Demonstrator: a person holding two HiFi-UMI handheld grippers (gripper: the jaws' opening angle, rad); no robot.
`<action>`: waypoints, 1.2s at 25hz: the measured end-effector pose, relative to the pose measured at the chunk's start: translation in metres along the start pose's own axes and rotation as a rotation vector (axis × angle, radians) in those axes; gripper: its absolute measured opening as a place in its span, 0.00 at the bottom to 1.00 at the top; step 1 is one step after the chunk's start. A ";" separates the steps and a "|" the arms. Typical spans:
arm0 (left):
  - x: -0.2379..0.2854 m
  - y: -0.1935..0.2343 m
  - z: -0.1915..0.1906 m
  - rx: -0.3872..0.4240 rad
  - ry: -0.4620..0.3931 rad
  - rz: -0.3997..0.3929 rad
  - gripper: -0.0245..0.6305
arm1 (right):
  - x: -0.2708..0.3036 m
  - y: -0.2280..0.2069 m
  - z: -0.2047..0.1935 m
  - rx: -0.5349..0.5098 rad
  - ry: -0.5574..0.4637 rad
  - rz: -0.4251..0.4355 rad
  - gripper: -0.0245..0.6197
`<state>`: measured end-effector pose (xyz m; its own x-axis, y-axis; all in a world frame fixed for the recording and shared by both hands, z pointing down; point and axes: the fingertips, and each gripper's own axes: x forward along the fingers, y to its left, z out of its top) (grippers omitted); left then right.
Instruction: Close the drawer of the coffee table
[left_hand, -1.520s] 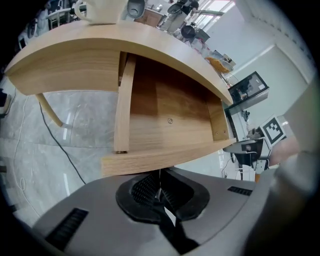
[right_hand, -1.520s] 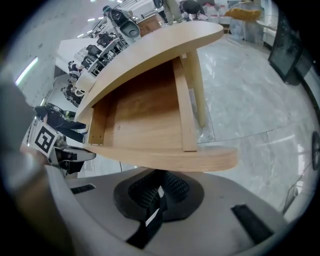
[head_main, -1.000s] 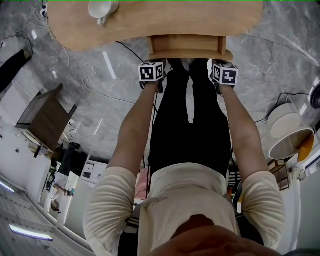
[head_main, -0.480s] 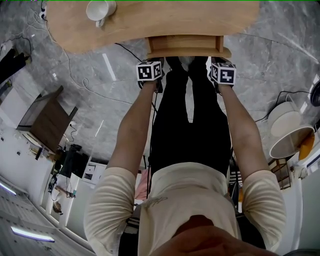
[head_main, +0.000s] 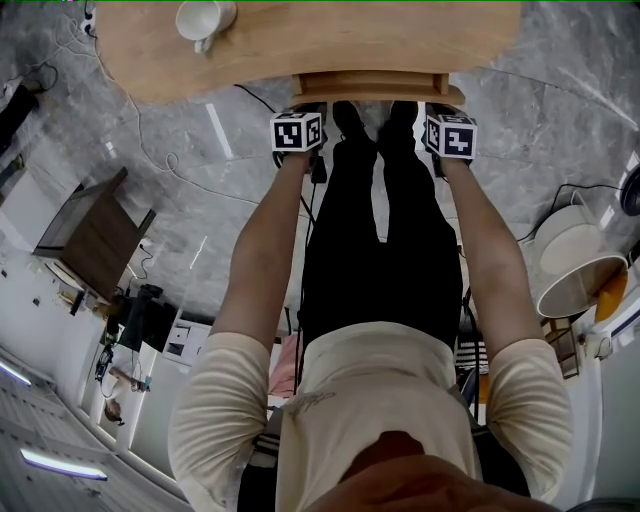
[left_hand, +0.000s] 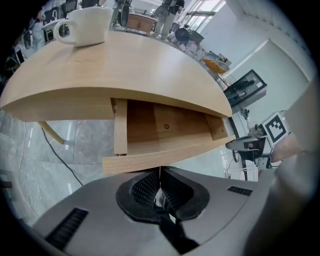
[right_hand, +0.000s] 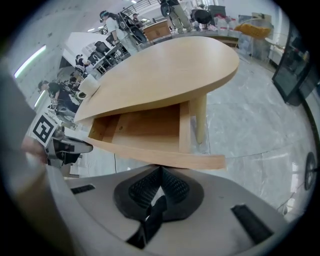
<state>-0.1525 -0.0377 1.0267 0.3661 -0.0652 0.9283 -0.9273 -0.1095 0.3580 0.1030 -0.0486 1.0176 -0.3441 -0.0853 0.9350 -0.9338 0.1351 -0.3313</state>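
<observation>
Drawer (head_main: 372, 88) sticks partly out from under the worktop (head_main: 400, 35), and what shows of its wooden box looks empty. The left hand-held gripper (left_hand: 160, 172) and the right hand-held gripper (right_hand: 160, 170) each have their jaws pressed together on nothing, tips right at the front panel, one near each end. To my eye this is the pushing step; next it wants an even, straight shove from both sides so it slides home without skewing

Cup (head_main: 204, 18) on coffee table (head_main: 400, 35) at left, drawer (head_main: 375, 88) partly out beneath, left gripper (left_hand: 160, 172), right gripper (right_hand: 160, 170) before it
</observation>
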 end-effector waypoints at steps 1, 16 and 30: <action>0.000 0.000 0.003 0.007 -0.003 -0.003 0.05 | 0.000 0.000 0.004 -0.005 -0.001 0.005 0.03; 0.003 0.011 0.054 0.114 -0.005 0.010 0.05 | 0.008 -0.004 0.058 -0.022 -0.040 0.009 0.03; 0.003 0.013 0.078 0.135 -0.022 0.020 0.05 | 0.010 -0.009 0.081 -0.011 -0.045 0.011 0.03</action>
<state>-0.1573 -0.1166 1.0268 0.3506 -0.0898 0.9322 -0.9160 -0.2402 0.3214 0.0999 -0.1302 1.0201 -0.3591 -0.1278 0.9245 -0.9287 0.1472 -0.3404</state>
